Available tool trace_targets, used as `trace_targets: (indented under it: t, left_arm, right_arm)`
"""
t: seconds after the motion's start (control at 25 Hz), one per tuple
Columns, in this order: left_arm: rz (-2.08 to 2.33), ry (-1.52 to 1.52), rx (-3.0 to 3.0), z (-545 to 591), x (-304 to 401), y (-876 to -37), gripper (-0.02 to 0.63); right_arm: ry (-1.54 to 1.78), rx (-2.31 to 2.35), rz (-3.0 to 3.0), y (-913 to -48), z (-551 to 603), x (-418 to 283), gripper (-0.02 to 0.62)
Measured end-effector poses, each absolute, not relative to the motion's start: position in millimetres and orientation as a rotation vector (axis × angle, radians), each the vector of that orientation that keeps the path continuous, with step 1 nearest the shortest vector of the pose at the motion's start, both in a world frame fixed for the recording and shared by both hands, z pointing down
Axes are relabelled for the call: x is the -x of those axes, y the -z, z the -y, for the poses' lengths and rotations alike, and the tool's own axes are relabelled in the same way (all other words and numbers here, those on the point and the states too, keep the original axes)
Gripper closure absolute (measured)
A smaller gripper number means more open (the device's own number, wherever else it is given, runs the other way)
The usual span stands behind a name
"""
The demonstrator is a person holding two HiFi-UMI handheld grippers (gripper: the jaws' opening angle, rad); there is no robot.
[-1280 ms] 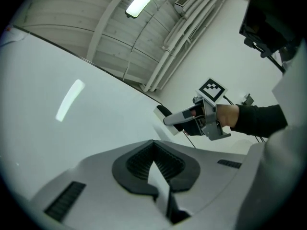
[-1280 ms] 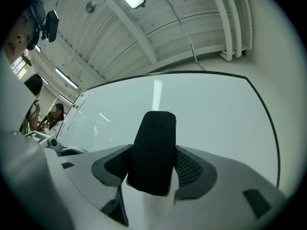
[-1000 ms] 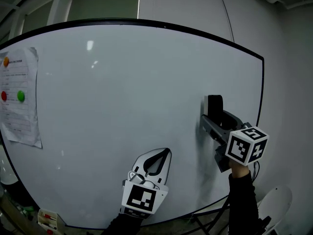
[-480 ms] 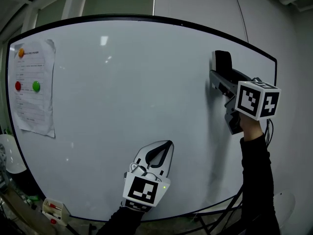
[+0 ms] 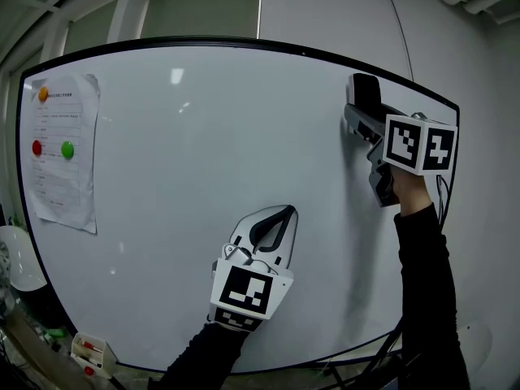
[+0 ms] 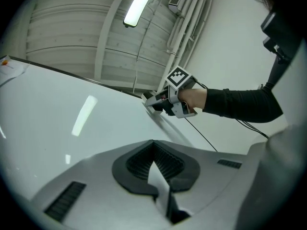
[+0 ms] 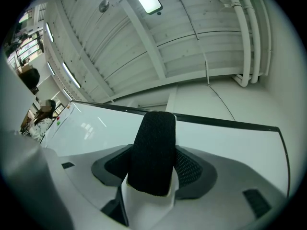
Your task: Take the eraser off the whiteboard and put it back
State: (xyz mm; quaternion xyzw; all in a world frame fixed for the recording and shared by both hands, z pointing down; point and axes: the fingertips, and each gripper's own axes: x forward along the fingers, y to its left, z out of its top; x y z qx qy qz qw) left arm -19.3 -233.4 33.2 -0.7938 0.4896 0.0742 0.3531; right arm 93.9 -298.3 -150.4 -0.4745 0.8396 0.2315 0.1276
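The eraser (image 5: 365, 93), a white block with a black felt face (image 7: 152, 152), stands upright between the jaws of my right gripper (image 5: 357, 116), which is shut on it near the upper right corner of the whiteboard (image 5: 203, 177). From the left gripper view the right gripper (image 6: 158, 99) holds it right against the board. My left gripper (image 5: 272, 222) hangs low at the board's middle, its jaws shut with nothing between them (image 6: 156, 164).
A paper sheet (image 5: 63, 153) is pinned at the board's left by an orange magnet (image 5: 43, 94), a red magnet (image 5: 36, 147) and a green magnet (image 5: 67, 149). The board's black frame (image 5: 443, 104) runs just right of the eraser. A marker box (image 5: 88, 352) lies below.
My right gripper has carried the eraser upward from the board's mid right to its upper right corner. The left gripper has stayed low at the middle.
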Motion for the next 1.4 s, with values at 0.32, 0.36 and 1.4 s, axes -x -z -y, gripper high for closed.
trace_targets:
  t: [0.32,0.36,1.4]
  left_arm:
    - [-1.185,-0.231,2.015,229,-5,18,0.600]
    - [-1.183,-0.236,2.006,229,-5,22,0.600]
    - [-1.170,-0.282,2.022,234,-10,13,0.600]
  right_arm:
    - [-0.648,1.383,-2.451,160,307,-93,0.314]
    - [-0.645,1.382,-2.450,161,308,-93,0.314]
    - [-0.701,1.275,-2.360,151,289,-109,0.302]
